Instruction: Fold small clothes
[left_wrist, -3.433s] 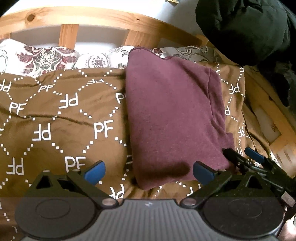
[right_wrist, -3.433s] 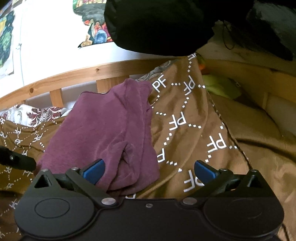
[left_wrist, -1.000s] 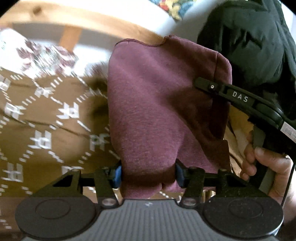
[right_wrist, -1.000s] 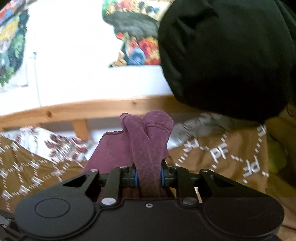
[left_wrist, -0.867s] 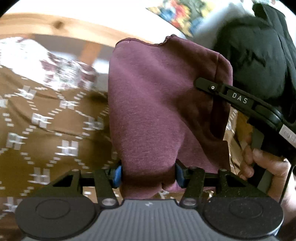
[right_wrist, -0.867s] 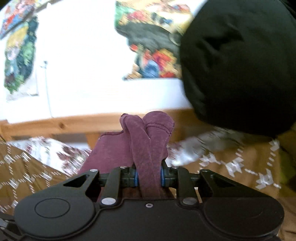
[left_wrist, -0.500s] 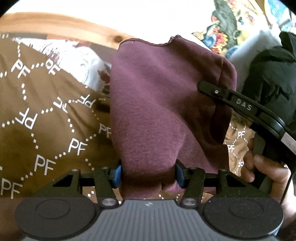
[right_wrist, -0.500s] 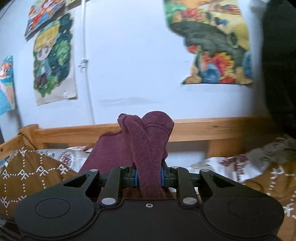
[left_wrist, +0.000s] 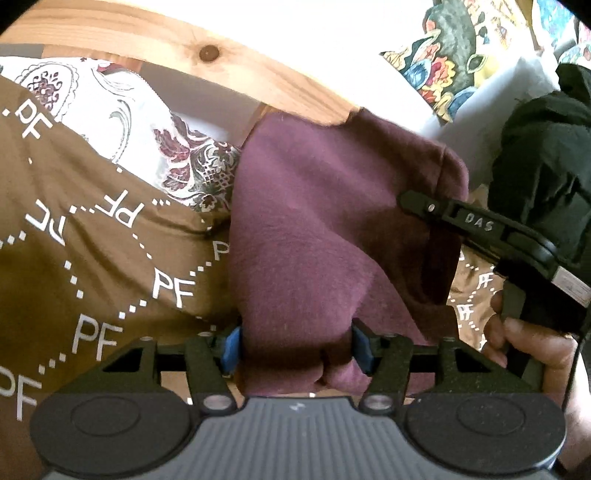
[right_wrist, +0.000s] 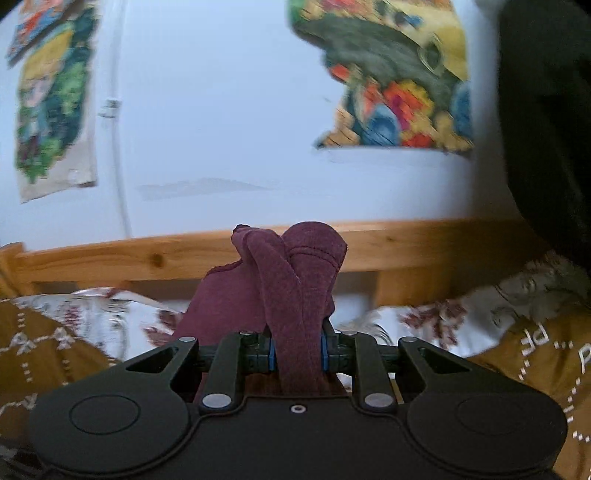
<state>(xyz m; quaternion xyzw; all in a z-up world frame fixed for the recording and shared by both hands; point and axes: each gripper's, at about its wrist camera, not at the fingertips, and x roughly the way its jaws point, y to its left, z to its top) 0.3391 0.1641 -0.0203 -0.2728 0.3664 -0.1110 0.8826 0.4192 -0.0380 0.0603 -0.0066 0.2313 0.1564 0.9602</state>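
Over the bed, left wrist view: the maroon garment (left_wrist: 314, 236) hung folded above the brown blanket (left_wrist: 92, 258), its top edge against the wooden bed frame (left_wrist: 177, 48).
Left gripper (left_wrist: 295, 343): its jaws were opening, with the bunched lower end of the garment between the blue pads (left_wrist: 231, 345) and both pads touching the cloth.
Right side of that view: the right gripper (left_wrist: 417, 201) reached into the garment's far upper corner, and a hand (left_wrist: 528, 343) held its handle.
Behind: a patterned pillow (left_wrist: 122, 118) lay against the frame; black clothing (left_wrist: 543, 155) hung at the right.
Right wrist view, right gripper (right_wrist: 295, 349): narrow, its pads pressed on a thick fold of the garment (right_wrist: 295, 280) that stood up between them.
Background there: the bed frame (right_wrist: 406, 243), a white wall (right_wrist: 221, 129) with posters (right_wrist: 399, 81), blurred.
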